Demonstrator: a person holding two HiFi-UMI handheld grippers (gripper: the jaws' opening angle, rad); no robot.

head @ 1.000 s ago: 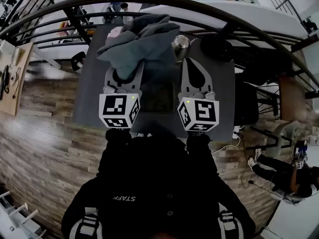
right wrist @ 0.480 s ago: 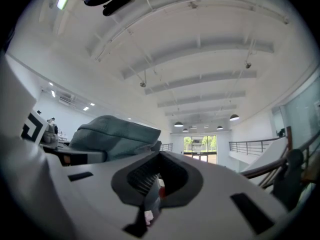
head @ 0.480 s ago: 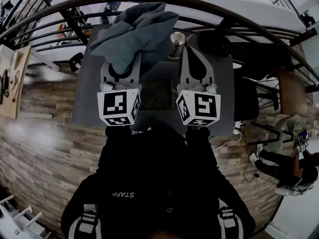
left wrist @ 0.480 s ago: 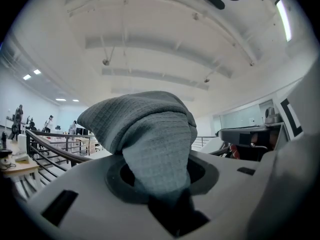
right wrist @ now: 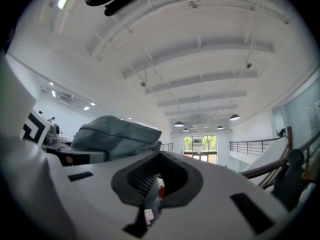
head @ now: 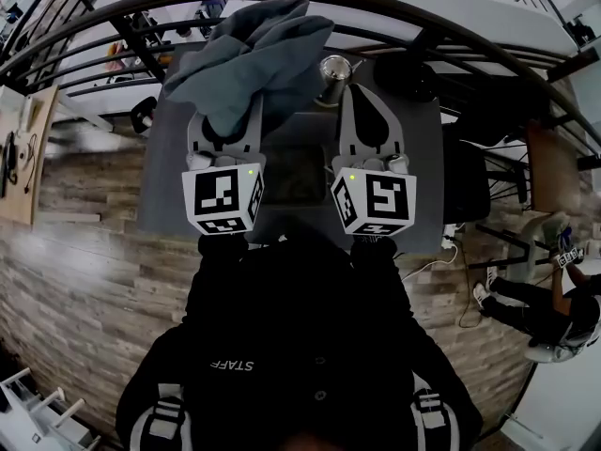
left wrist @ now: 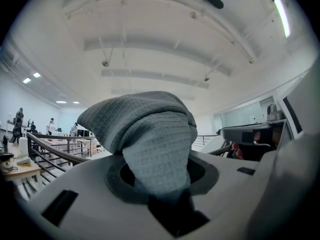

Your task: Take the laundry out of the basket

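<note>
Seen: 1 grey cloth (head: 254,54), 1 metal cup (head: 333,73) nr far edge of 1 table (head: 169,191), 2 grippers, i.e. L gripper (head: 228,132), R gripper (head: 364,101).

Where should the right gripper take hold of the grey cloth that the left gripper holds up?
Probably the loose lobe of the grey cloth nearest the right gripper, coming from the right. The left gripper pinches its bunched lower part, so that lobe is free for the fingers to close over.

laundry (head: 254,54): grey-blue waffle cloth | bunched, aloft | pinched in left hand-held gripper (head: 229,128)
</note>
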